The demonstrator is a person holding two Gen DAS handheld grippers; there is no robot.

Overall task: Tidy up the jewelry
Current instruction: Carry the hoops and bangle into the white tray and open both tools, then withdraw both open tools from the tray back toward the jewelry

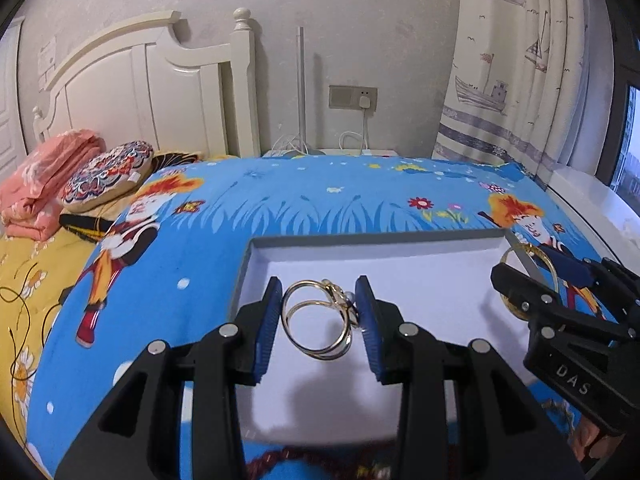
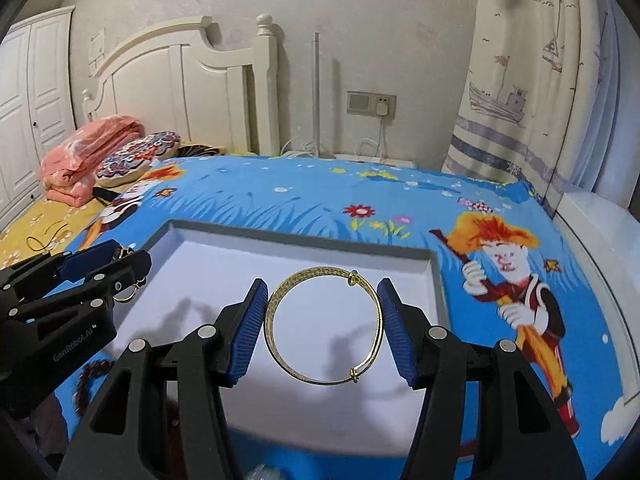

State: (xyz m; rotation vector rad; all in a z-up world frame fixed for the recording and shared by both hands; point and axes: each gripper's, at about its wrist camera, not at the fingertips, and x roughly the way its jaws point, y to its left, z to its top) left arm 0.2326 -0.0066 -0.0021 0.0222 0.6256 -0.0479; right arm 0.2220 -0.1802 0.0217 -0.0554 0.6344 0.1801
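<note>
My left gripper [image 1: 319, 320] is shut on a gold double-loop bracelet with a small charm [image 1: 316, 320], held above the white tray [image 1: 256, 252]. My right gripper [image 2: 322, 330] is shut on a gold bangle [image 2: 324, 326], also held over the tray [image 2: 436, 276], toward its right side. In the left wrist view the right gripper [image 1: 532, 280] shows at the right with part of the bangle [image 1: 516, 248] behind it. In the right wrist view the left gripper [image 2: 100, 264] shows at the left with a loop of its bracelet [image 2: 126, 296] hanging below.
The tray lies on a blue cartoon-print bedsheet [image 1: 320, 196]. A dark red beaded string [image 2: 86, 380] lies on the sheet by the tray's near left corner. A patterned cushion [image 1: 108, 176] and folded pink blanket [image 1: 44, 184] sit at the far left by the headboard.
</note>
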